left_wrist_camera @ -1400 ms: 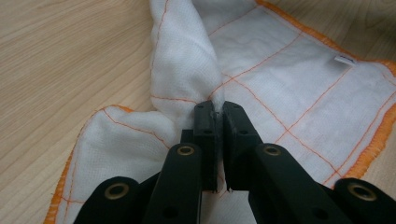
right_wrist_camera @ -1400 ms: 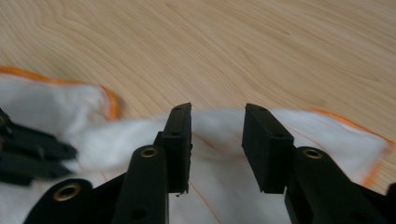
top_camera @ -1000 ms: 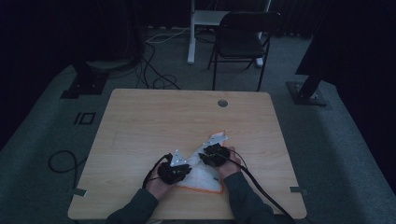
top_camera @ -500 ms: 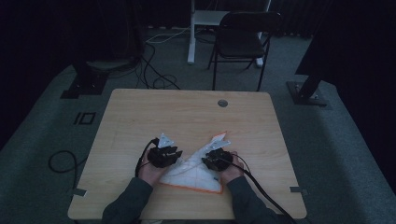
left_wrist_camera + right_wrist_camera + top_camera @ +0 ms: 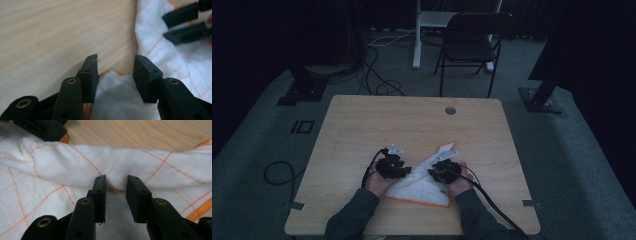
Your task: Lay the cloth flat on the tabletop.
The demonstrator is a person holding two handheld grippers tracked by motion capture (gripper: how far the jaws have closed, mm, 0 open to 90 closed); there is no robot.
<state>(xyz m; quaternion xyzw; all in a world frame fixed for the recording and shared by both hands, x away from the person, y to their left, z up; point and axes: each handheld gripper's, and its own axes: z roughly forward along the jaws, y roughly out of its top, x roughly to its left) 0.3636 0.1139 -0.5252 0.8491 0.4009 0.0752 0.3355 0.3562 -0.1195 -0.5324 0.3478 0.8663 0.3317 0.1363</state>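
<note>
Shifted leftward since the earlier frame, the left gripper [image 5: 393,165] now straddles the white cloth's [image 5: 422,182] edge, fingers [image 5: 90,75] parted and gripping nothing. Opposite, the right gripper [image 5: 443,171] hovers half open over a raised fold. Cloth lies near the bench's [image 5: 362,125] front edge.

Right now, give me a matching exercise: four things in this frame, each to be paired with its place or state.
Things:
1. left gripper
2. right gripper
3. cloth
4. chair

Places or states:
A. white with orange lines, lying on the table
B. jaws open over a fold in the middle of the fabric
C. on the floor beyond the table
D. jaws open at a hemmed edge beside bare wood

Pairs: 1-D, 2-B, 3-A, 4-C
</note>
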